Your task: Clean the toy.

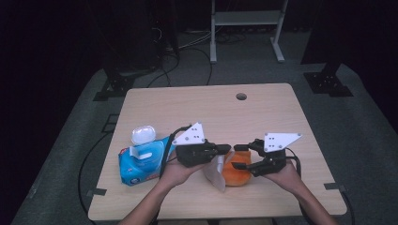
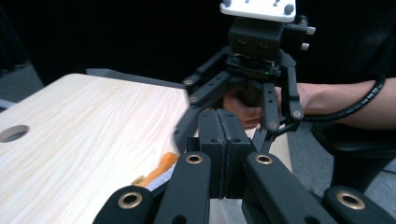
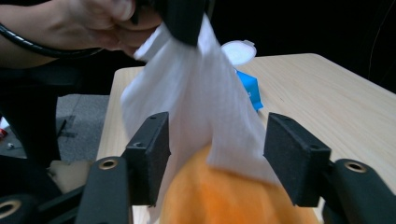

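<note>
My left gripper (image 1: 226,149) is shut on the top edge of a white wet wipe (image 1: 216,169), which hangs down beside a soft orange object (image 1: 238,174) on the table. In the left gripper view its jaws (image 2: 219,140) stand pressed together. In the right gripper view the wipe (image 3: 196,102) drapes from those jaws onto the orange object (image 3: 224,200). My right gripper (image 1: 238,156) faces the left one from the right, open, with the orange object low between its pads (image 3: 292,156); they do not press on it.
A blue wet-wipe pack (image 1: 141,161) with its white lid (image 1: 143,134) flipped open lies left of my left hand. The wooden table (image 1: 211,108) has a round hole (image 1: 241,96) near its far edge. Beyond it stand a metal frame and cables on the floor.
</note>
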The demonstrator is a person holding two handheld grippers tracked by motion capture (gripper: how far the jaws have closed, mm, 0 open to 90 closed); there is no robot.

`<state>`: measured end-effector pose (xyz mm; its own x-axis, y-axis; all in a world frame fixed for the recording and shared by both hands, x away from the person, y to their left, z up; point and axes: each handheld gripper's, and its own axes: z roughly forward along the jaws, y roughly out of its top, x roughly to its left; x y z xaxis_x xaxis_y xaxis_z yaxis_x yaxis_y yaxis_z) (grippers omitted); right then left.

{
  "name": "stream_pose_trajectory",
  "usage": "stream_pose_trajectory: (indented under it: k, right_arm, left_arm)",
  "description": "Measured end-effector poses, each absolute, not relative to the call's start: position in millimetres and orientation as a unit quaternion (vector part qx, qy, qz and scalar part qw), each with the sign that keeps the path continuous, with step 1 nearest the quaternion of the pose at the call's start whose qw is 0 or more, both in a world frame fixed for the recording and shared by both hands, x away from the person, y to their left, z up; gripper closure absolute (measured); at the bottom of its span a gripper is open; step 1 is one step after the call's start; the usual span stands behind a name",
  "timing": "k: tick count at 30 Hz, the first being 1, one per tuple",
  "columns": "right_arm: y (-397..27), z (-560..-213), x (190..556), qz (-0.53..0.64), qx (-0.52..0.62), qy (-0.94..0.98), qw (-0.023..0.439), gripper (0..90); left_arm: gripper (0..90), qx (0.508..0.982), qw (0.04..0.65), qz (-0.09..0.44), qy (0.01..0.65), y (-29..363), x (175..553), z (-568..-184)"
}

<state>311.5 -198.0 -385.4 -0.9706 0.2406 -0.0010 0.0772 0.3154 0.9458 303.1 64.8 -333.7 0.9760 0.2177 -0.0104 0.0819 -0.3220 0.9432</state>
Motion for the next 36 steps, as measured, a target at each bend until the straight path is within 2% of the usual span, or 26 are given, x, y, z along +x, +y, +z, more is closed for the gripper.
stream_pose_trajectory:
  k: [3, 4, 6, 7, 8, 12, 18, 23, 25, 31, 34, 36]
  right_arm:
    - [-188, -385, 312, 0.583, 0.09, 0.805, 0.071, 43.0]
    - [-186, -385, 312, 0.582, 0.088, 0.805, 0.071, 52.0]
    - [-182, -385, 314, 0.576, 0.082, 0.81, 0.068, 85.6]
    - [-183, -385, 315, 0.575, 0.081, 0.811, 0.067, 88.1]
    - [-183, -383, 315, 0.576, 0.085, 0.81, 0.066, 88.8]
    - [-203, -371, 314, 0.613, 0.101, 0.781, 0.065, 88.8]
    - [-242, -354, 307, 0.617, 0.124, 0.77, 0.103, 88.5]
    - [-275, -358, 300, 0.569, 0.15, 0.797, 0.138, 88.2]
    - [-281, -363, 299, 0.548, 0.163, 0.809, 0.135, 88.0]
    - [-255, -377, 303, 0.501, 0.161, 0.842, 0.117, 85.5]
    - [-224, -380, 305, 0.468, 0.144, 0.864, 0.115, 81.8]
    - [-204, -384, 307, 0.456, 0.131, 0.873, 0.109, 76.4]
  left_arm:
    - [89.3, 0.813, 0.574, 0.05, 0.088, 60, 302, -337]
    - [89.3, 0.812, 0.575, 0.047, 0.087, 58, 301, -338]
    - [87.5, 0.813, 0.575, 0.043, 0.085, 57, 301, -339]
    - [79.1, 0.809, 0.579, 0.044, 0.092, 58, 301, -339]
    - [71.2, 0.804, 0.585, 0.038, 0.096, 61, 301, -339]
    - [66.0, 0.788, 0.604, 0.046, 0.111, 76, 302, -336]
    - [65.5, 0.783, 0.606, 0.058, 0.127, 89, 302, -340]
    - [65.7, 0.787, 0.598, 0.053, 0.143, 94, 304, -354]
    - [65.6, 0.791, 0.591, 0.052, 0.147, 95, 306, -360]
    - [64.5, 0.793, 0.586, 0.051, 0.155, 98, 308, -368]
    - [64.1, 0.795, 0.583, 0.055, 0.156, 101, 307, -370]
    - [63.9, 0.793, 0.586, 0.055, 0.159, 105, 307, -371]
